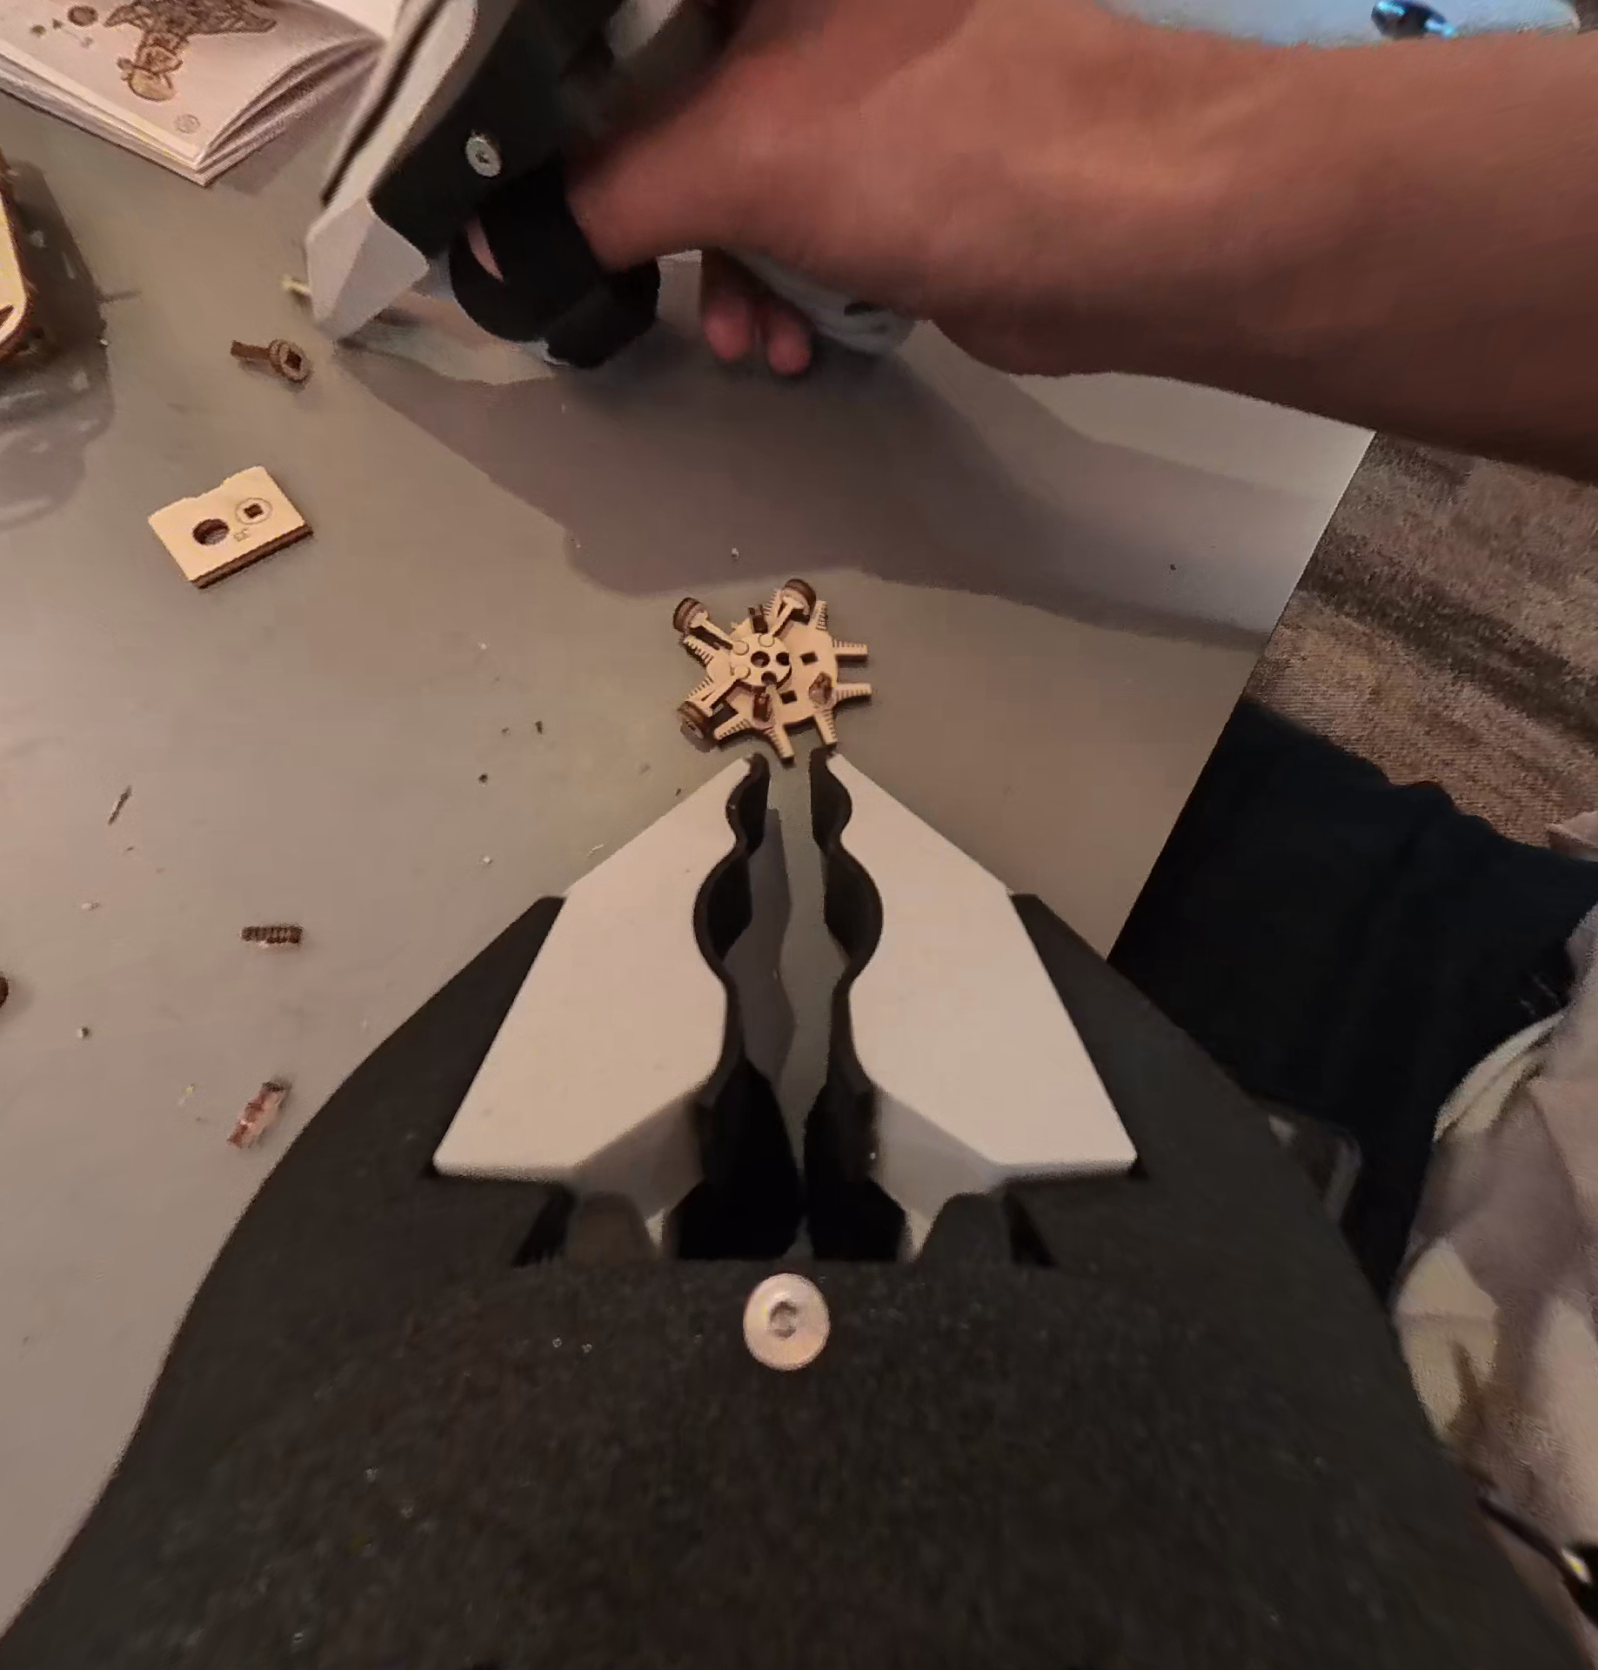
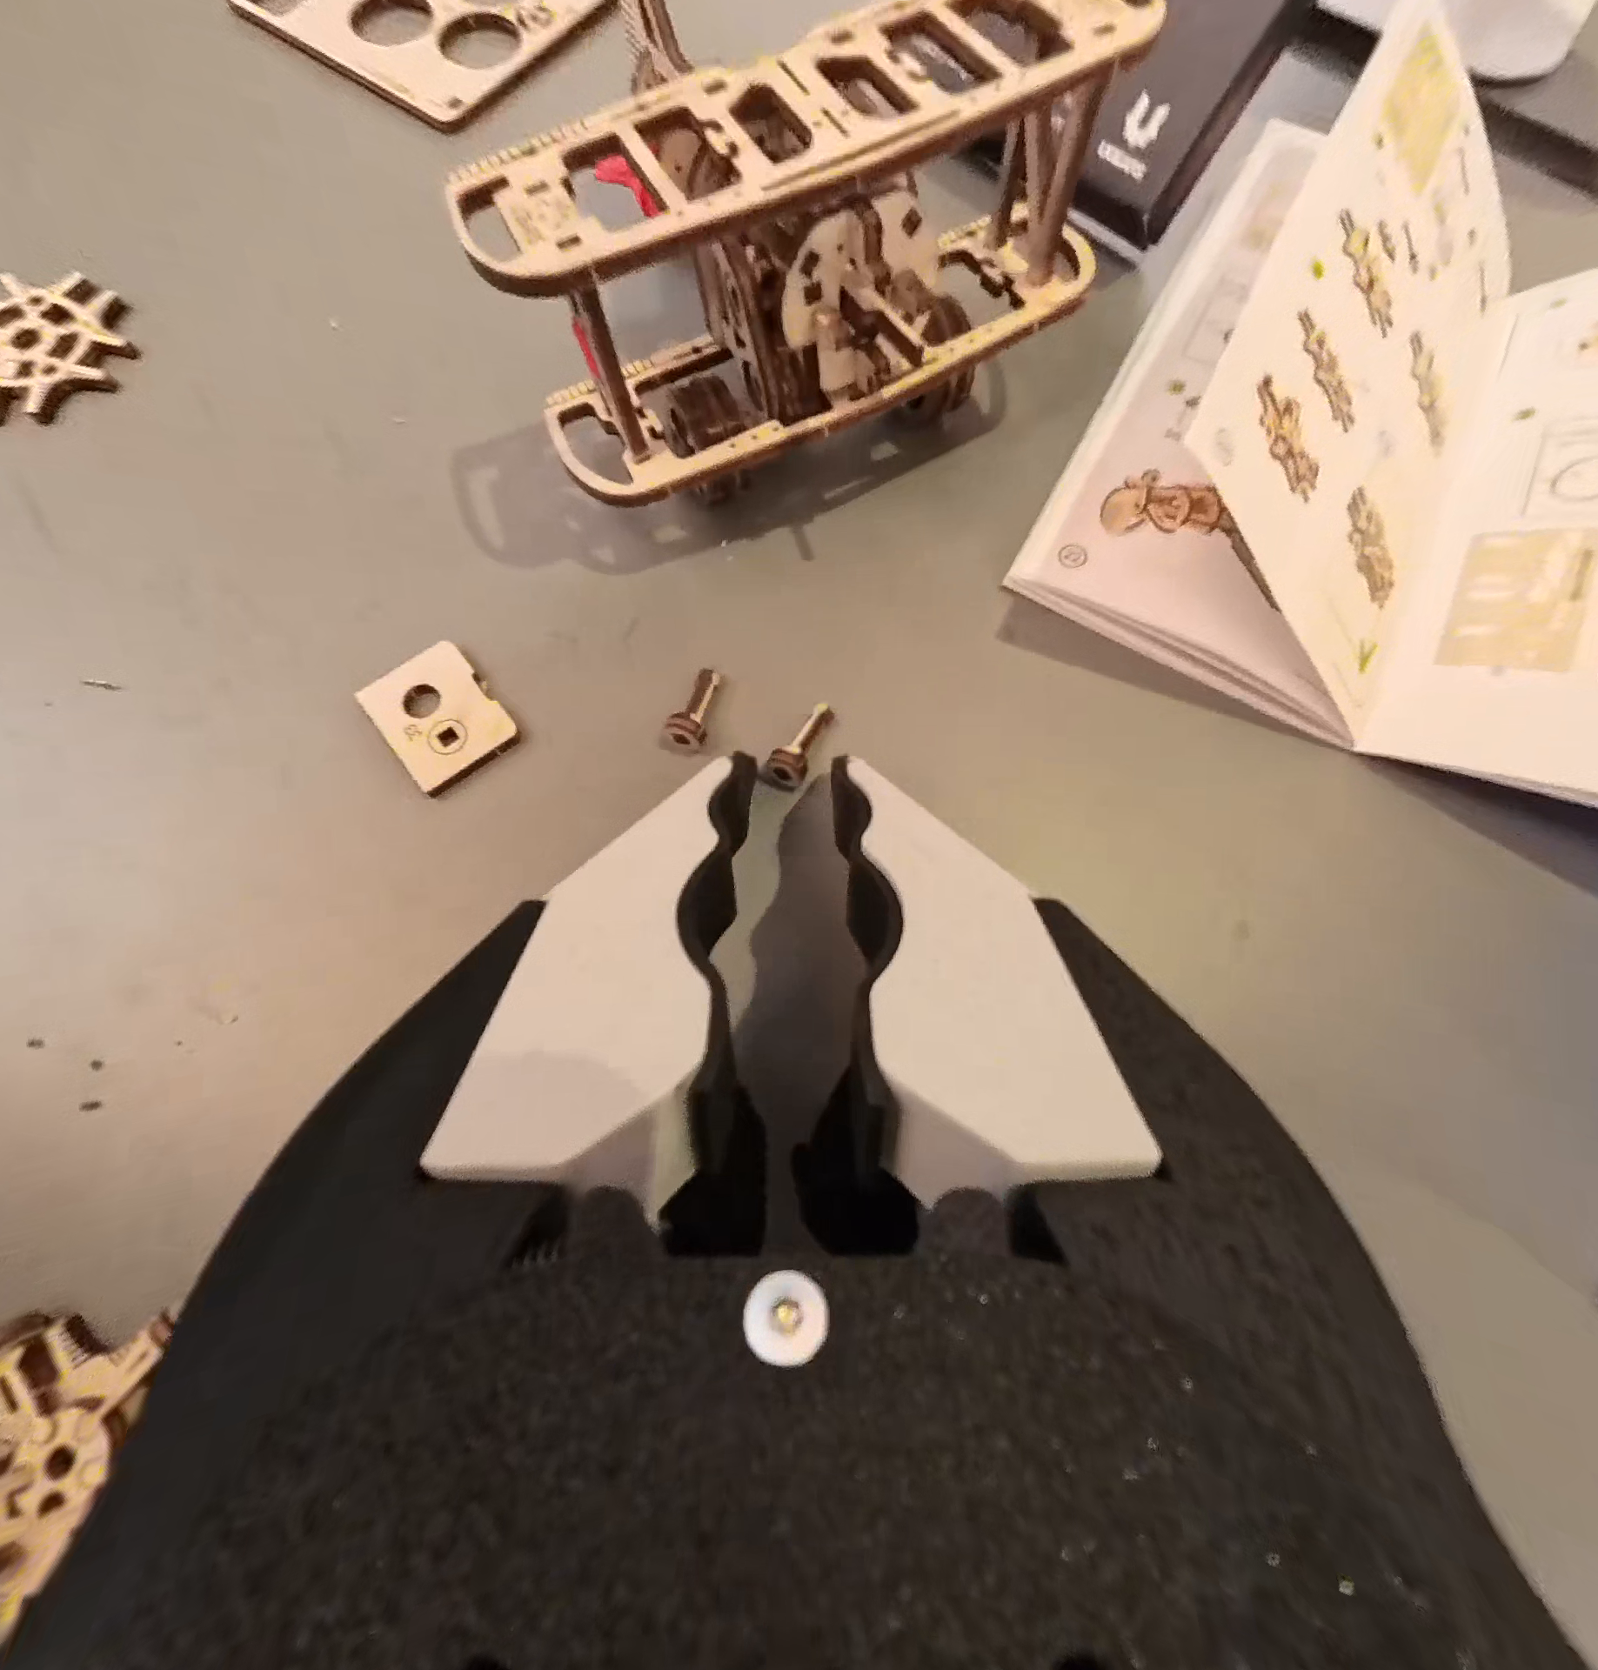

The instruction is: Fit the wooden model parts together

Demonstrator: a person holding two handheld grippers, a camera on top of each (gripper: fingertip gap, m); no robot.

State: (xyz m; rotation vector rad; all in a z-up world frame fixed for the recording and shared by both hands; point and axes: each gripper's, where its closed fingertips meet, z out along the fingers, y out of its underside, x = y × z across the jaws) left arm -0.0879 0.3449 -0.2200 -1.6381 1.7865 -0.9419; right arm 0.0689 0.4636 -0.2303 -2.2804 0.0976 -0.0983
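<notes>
Left claw (image 1: 788,764): I see it slightly parted and empty, its tips just short of the star-shaped gear piece (image 1: 770,673) at frame centre.
Star-shaped gear piece: flat on the grey surface (image 1: 415,723), pegs already seated in several arms; near the surface's right edge.
Right claw (image 2: 790,768): jaws narrowly apart, gripping nothing; I have one small wooden pin (image 2: 797,734) right at the mouth, just ahead of the tips.
Second pin (image 2: 689,706): lying just left of the first, apart from it.
Square plate (image 2: 437,718): left of the pins, flat, with a round hole and a square hole.
Biplane model (image 2: 768,262): standing upright in the upper middle of the right wrist view, well beyond the pins.
Booklet (image 2: 1373,452): open at the right of the frame, one page standing up.
Hand (image 1: 912,181): in the left wrist view, upper frame, I see it wrapped around the right claw's handle.
Lattice piece (image 2: 36,348): left edge, flat.
</notes>
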